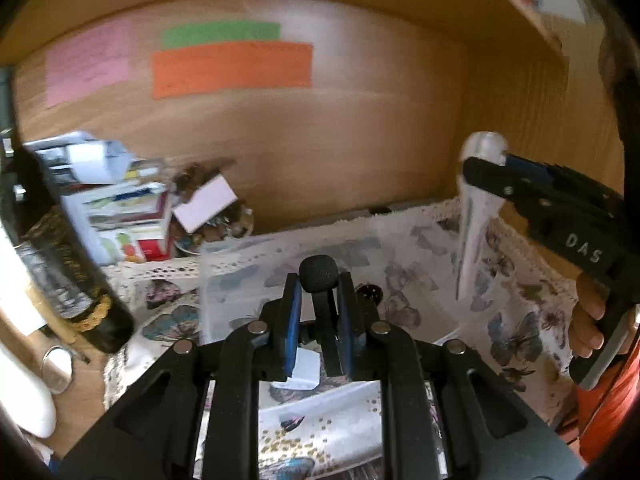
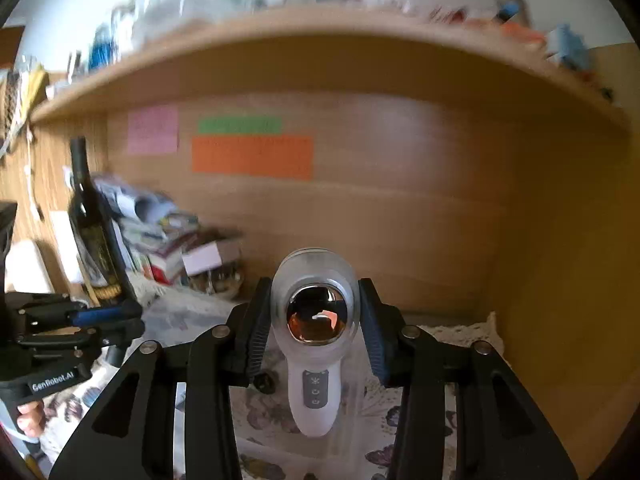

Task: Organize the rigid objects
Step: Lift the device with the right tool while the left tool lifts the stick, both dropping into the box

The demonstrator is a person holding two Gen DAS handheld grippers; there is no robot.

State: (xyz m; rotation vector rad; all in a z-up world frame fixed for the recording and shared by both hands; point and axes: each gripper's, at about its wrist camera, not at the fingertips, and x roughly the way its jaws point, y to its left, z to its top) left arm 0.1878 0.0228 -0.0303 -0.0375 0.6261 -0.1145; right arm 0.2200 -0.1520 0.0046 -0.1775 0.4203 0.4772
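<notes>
My left gripper (image 1: 318,312) is shut on a small black microphone with a foam head (image 1: 319,274), held above a butterfly-print cloth (image 1: 424,280). My right gripper (image 2: 314,320) is shut on a white handheld device (image 2: 315,344) with a round mirrored head and grey buttons on its handle, held upright above the cloth. In the left wrist view that device (image 1: 476,208) hangs from the right gripper (image 1: 480,164) at the right. In the right wrist view the left gripper (image 2: 132,322) shows at the left edge.
A dark wine bottle (image 1: 60,264) stands at the left, next to a stack of books and papers (image 1: 120,208) and a bowl of small items (image 1: 216,224). Pink, green and orange notes (image 1: 232,68) hang on the wooden back panel. A cluttered shelf (image 2: 320,24) runs overhead.
</notes>
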